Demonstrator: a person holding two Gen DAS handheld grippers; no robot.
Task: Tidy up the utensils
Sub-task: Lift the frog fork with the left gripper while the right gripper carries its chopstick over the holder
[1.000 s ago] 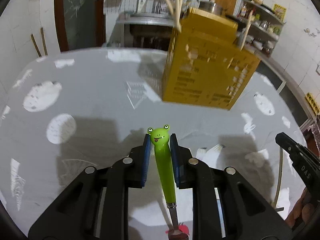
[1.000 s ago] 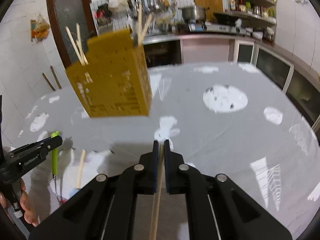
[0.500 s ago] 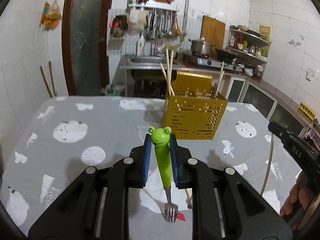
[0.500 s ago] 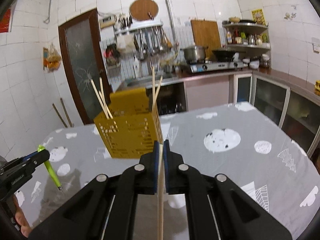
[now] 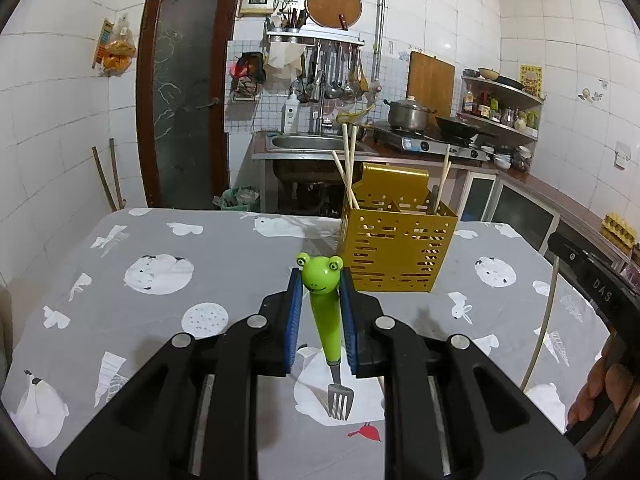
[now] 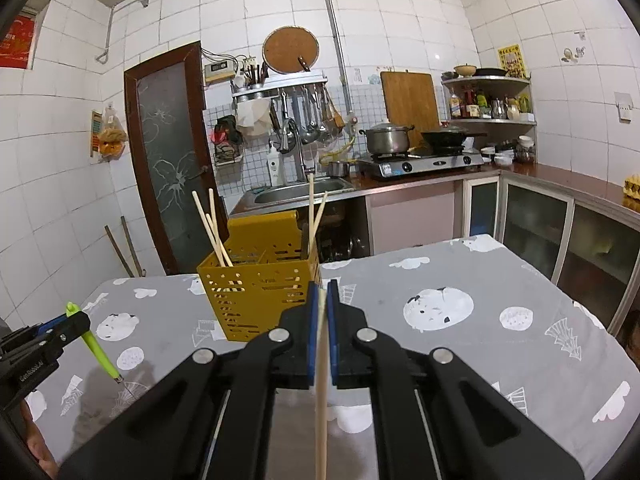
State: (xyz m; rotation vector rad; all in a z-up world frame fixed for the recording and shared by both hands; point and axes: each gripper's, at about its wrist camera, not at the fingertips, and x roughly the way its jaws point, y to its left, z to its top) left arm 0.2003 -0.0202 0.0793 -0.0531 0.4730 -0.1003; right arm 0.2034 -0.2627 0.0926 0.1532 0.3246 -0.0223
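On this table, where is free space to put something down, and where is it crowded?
The grey tablecloth is bare right of the yellow holder, out to the table's edge. In the left wrist view the cloth left of the holder is bare too. It is crowded only inside the holder, where chopsticks stand.

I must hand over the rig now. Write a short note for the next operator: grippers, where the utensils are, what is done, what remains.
Left gripper: shut on the frog-handled fork, tines hanging toward the camera, above the table.
Right gripper: shut on one chopstick, held off the table.
Yellow utensil holder: upright on the table, ahead of both grippers.
Done: several chopsticks already stand in the holder's compartments.
Left: put the fork and the held chopstick into the holder. No other loose utensil shows on the table.
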